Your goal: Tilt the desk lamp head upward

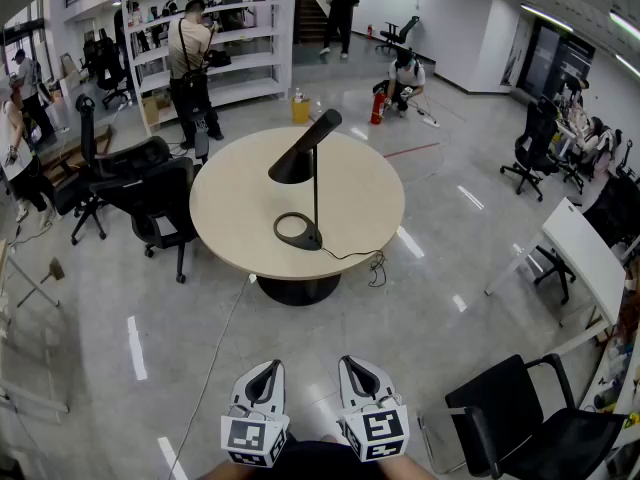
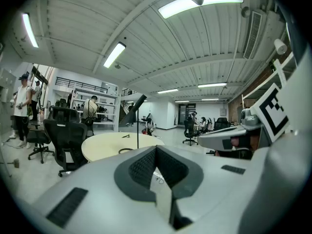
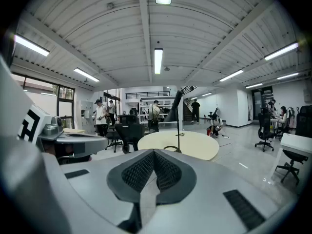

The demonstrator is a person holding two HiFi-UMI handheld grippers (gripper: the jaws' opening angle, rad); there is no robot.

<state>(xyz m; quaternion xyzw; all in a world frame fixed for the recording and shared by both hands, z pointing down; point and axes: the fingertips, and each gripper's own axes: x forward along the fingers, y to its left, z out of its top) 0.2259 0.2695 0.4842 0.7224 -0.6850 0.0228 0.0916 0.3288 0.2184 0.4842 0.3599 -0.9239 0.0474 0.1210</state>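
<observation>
Lamp (image 1: 298,163) sits inside table (image 1: 230,213) rim — left gripper (image 1: 268,368), right gripper (image 1: 354,364) far off.

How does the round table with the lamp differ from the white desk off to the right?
The table is round and cream; the desk is rectangular and white. The table stands on one dark central pedestal; the desk stands on thin white legs. The table carries the lamp; no lamp shows on the desk. Both stand on the same glossy grey floor.
</observation>
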